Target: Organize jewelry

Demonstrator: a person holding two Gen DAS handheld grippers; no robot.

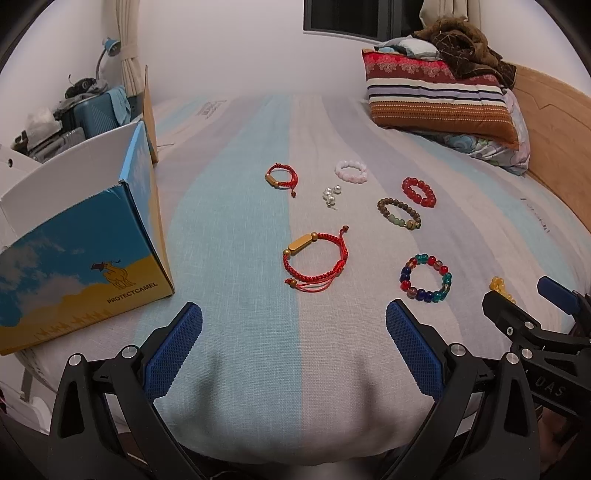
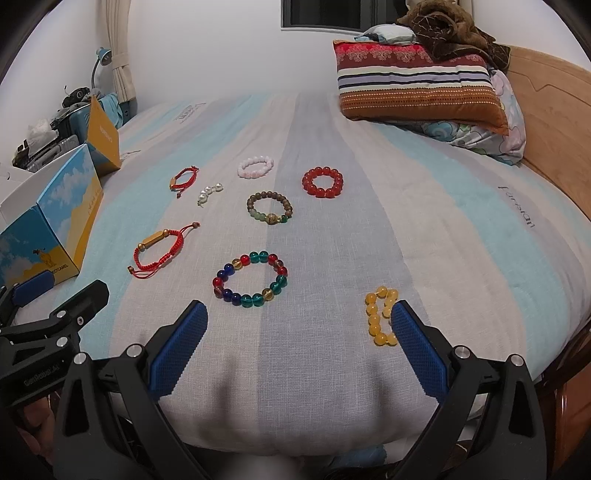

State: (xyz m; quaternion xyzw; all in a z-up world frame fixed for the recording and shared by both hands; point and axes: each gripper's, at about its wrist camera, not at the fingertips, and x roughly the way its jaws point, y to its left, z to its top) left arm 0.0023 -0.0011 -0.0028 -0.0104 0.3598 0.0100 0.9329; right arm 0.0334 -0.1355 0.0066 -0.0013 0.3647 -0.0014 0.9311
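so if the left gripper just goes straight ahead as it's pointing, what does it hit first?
Probably the larger red cord bracelet: it lies nearly centred ahead of the open left gripper, with only bare bedsheet between. Depth is unclear.

Both wrist views low over bed (image 1: 236, 206), facing headboard (shared bracelets)

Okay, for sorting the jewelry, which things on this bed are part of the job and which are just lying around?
Part of the job:
red cord bracelets
multicolor bracelet
yellow bracelet
brown bracelet
red bead bracelet
pink bracelet
pearls
box

Lying about:
pillows
brown blanket
lamp
suitcases
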